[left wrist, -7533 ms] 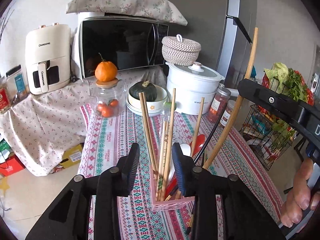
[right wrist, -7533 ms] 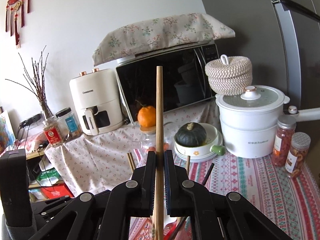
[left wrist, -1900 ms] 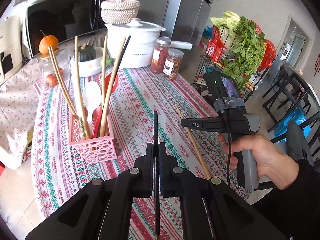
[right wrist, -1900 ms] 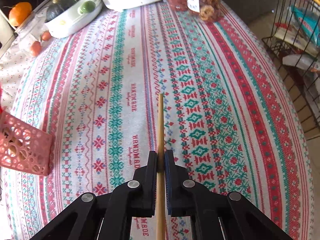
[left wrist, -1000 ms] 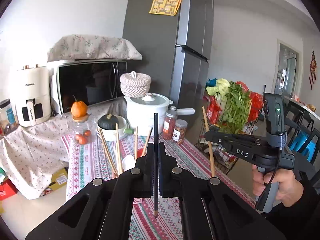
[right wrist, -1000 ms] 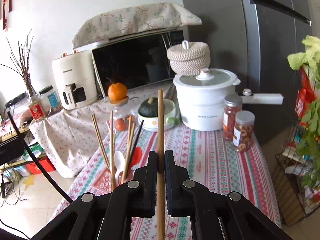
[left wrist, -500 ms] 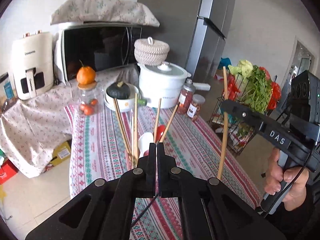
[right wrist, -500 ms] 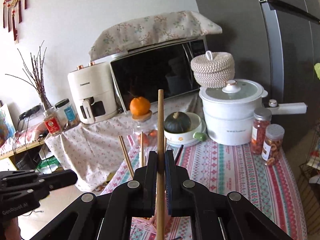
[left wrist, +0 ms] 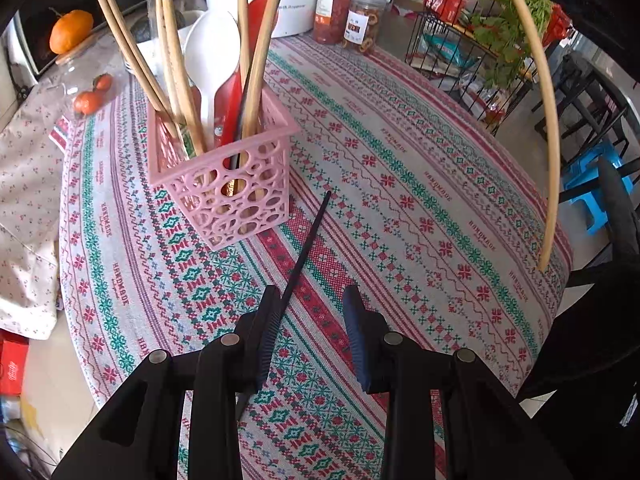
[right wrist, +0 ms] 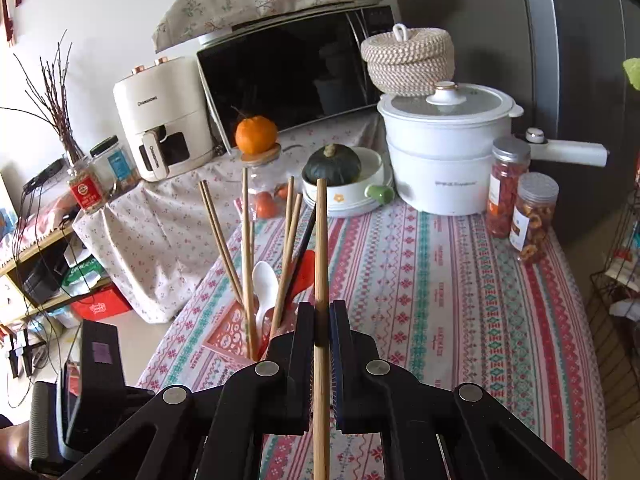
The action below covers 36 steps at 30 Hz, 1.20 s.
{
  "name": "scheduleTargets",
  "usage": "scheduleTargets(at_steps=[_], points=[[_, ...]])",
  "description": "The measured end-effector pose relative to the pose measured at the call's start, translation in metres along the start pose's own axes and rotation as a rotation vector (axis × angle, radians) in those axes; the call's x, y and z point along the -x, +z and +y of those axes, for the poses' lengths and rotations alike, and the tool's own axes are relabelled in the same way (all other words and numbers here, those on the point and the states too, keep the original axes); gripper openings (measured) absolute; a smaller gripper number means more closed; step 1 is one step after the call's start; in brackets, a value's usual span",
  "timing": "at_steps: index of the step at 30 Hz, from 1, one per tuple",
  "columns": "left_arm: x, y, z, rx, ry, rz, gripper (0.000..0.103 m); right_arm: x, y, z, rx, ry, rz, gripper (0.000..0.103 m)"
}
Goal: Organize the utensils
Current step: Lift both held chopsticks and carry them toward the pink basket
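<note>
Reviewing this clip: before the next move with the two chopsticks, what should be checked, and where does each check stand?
1. Right gripper clamped on the light wooden chopstick: ok, jaws closed against it.
2. Left gripper holding the thin black chopstick: not ok, jaws apart; the stick only leans on the left finger.
3. Black chopstick inside the pink perforated plastic basket: not ok, it is outside, its tip pointing at the basket's base.
4. Basket upright on the patterned red and green tablecloth: ok.
5. Room in the basket for more: cannot tell; wooden chopsticks and spoons crowd it.
</note>
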<state>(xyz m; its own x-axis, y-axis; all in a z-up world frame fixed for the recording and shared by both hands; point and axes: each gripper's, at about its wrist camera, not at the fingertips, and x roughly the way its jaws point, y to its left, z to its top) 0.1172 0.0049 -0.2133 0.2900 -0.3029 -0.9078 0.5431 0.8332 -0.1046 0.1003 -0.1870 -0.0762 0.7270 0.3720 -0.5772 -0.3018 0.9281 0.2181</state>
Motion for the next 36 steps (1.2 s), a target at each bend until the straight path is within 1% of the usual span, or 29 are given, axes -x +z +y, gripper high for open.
scheduleTargets(at_steps=[4, 7, 10, 12, 15, 16, 17, 22, 24, 26, 29, 36], points=[[-0.023, 0.004, -0.003, -0.020, 0.000, 0.035, 0.034, 0.001, -0.004, -0.006, -0.004, -0.010, 0.010, 0.006], [-0.038, 0.006, -0.004, -0.048, 0.042, 0.059, 0.034, -0.001, -0.006, -0.010, -0.004, -0.016, 0.019, 0.006], [-0.050, 0.007, -0.003, -0.052, 0.062, 0.091, 0.034, -0.002, -0.009, -0.013, -0.004, -0.020, 0.030, 0.006], [-0.053, 0.008, -0.003, -0.064, 0.067, 0.092, 0.033, -0.003, -0.011, -0.014, -0.004, -0.022, 0.037, 0.006], [-0.053, 0.005, -0.007, -0.070, 0.073, 0.094, 0.027, -0.003, -0.012, -0.013, -0.001, -0.024, 0.041, 0.006], [-0.053, 0.005, -0.009, -0.079, 0.073, 0.096, 0.018, -0.003, -0.012, -0.013, 0.001, -0.024, 0.041, 0.006], [-0.053, 0.004, -0.011, -0.087, 0.074, 0.100, 0.012, -0.003, -0.013, -0.012, 0.003, -0.024, 0.041, 0.006], [-0.051, 0.000, -0.023, -0.107, 0.107, 0.101, 0.007, -0.004, -0.013, -0.007, 0.011, -0.025, 0.039, 0.006], [-0.044, -0.003, -0.027, -0.102, 0.109, 0.084, 0.006, -0.004, -0.013, -0.005, 0.013, -0.024, 0.035, 0.006], [-0.032, -0.003, -0.031, -0.094, 0.109, 0.048, 0.005, -0.003, -0.012, -0.003, 0.017, -0.023, 0.029, 0.006], [-0.006, 0.000, -0.032, -0.074, 0.115, -0.025, 0.005, -0.003, -0.010, 0.001, 0.021, -0.021, 0.019, 0.006], [0.060, 0.004, -0.026, 0.021, 0.128, -0.213, 0.005, -0.004, -0.003, 0.015, 0.033, -0.008, -0.019, 0.006]])
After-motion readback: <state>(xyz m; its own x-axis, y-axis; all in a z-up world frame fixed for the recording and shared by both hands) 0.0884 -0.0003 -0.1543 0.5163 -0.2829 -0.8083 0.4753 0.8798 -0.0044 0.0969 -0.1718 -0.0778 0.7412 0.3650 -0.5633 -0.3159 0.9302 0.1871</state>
